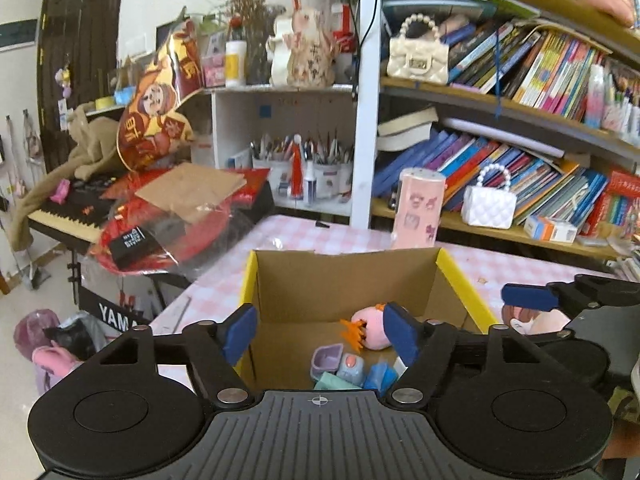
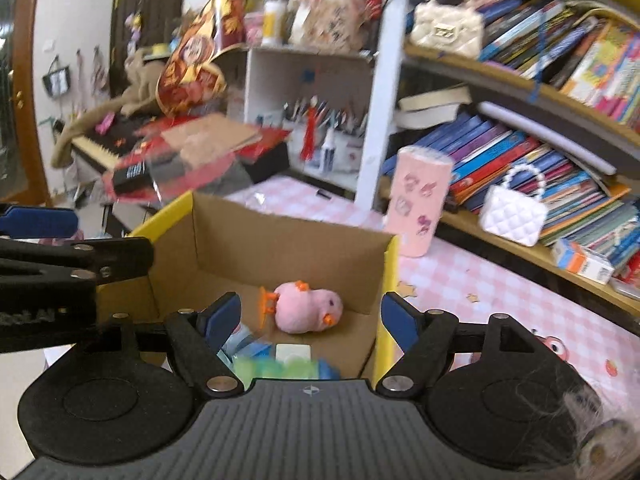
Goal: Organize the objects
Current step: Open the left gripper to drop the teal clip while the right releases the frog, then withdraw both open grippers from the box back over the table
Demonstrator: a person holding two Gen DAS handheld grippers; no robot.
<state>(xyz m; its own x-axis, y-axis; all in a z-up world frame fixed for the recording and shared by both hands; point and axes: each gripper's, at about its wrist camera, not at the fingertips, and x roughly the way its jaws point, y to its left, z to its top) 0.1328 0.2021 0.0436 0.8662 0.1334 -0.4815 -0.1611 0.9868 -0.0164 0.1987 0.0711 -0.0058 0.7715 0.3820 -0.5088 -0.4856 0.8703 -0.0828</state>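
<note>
Two hand-held grippers gaping empty, pink plush chick [image 2: 306,312] on its side in cardboard box [image 2: 280,248]

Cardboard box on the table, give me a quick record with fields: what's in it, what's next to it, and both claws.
container: cardboard box, open top, on pink checked tablecloth
contents: pink plush chick lying on its side, small toys
beside box: pink cylinder, upright
left claw: open, empty, over box
right claw: open, empty, over box

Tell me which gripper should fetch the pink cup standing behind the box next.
Right, probably. The pink cup stands past the cardboard box's right far corner, on the right gripper's side. Both grippers are open and empty, but the left gripper would have to cross over.
</note>
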